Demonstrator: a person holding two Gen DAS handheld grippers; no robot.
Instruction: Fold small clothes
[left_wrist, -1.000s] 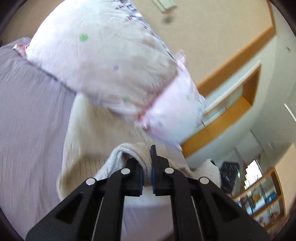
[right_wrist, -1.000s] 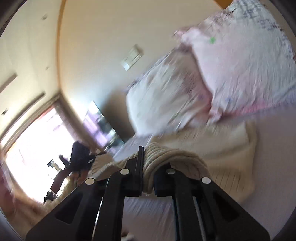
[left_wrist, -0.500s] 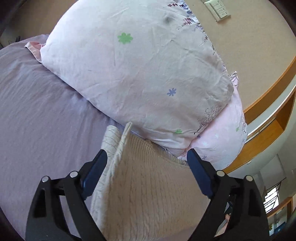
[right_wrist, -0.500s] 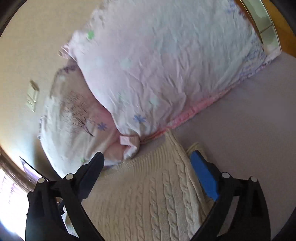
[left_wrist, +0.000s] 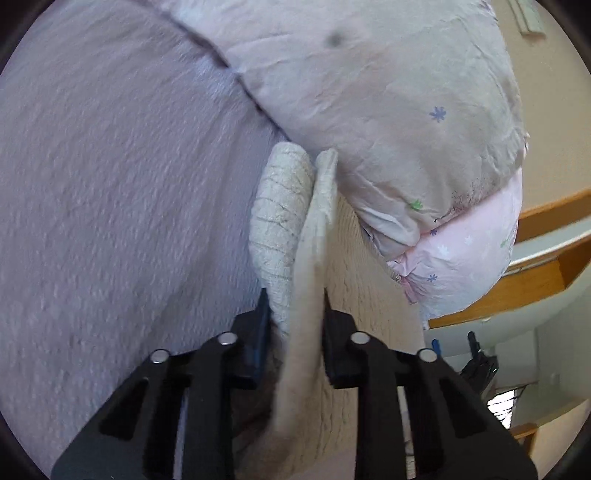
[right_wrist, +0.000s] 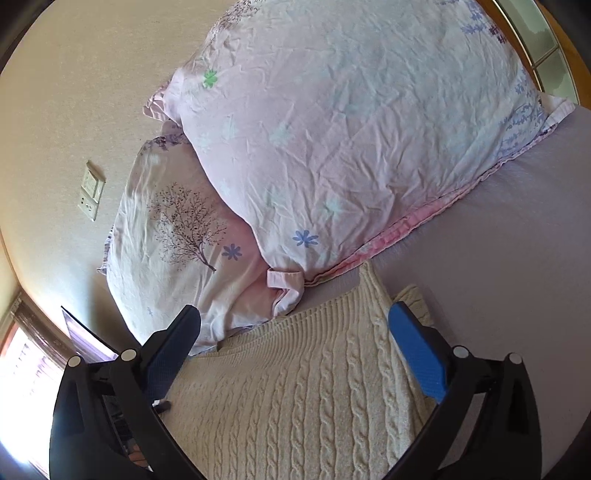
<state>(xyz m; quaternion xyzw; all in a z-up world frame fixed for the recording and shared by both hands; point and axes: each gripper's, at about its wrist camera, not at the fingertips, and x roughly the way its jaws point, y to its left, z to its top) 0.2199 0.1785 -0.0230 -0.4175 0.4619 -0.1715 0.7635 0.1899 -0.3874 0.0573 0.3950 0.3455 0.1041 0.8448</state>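
Observation:
A cream cable-knit sweater (right_wrist: 303, 387) lies folded on the lilac bed sheet (right_wrist: 517, 258), its far edge against the pillows. In the left wrist view my left gripper (left_wrist: 293, 306) is shut on the sweater's (left_wrist: 284, 229) left edge, pinching the stacked layers between its fingers. In the right wrist view my right gripper (right_wrist: 295, 332) is open wide and empty, hovering over the sweater's far part with one finger (right_wrist: 417, 350) near its right edge.
Two pink flowered pillows (right_wrist: 351, 129) are stacked at the head of the bed, touching the sweater's far edge; they also show in the left wrist view (left_wrist: 388, 110). A beige wall with a switch plate (right_wrist: 90, 192) stands behind. Lilac sheet (left_wrist: 110, 203) stretches to the left.
One second ago both grippers held the sweater lifted. Half a second ago both were open over it. Now the left has closed on the sweater's left edge; the right stays open.

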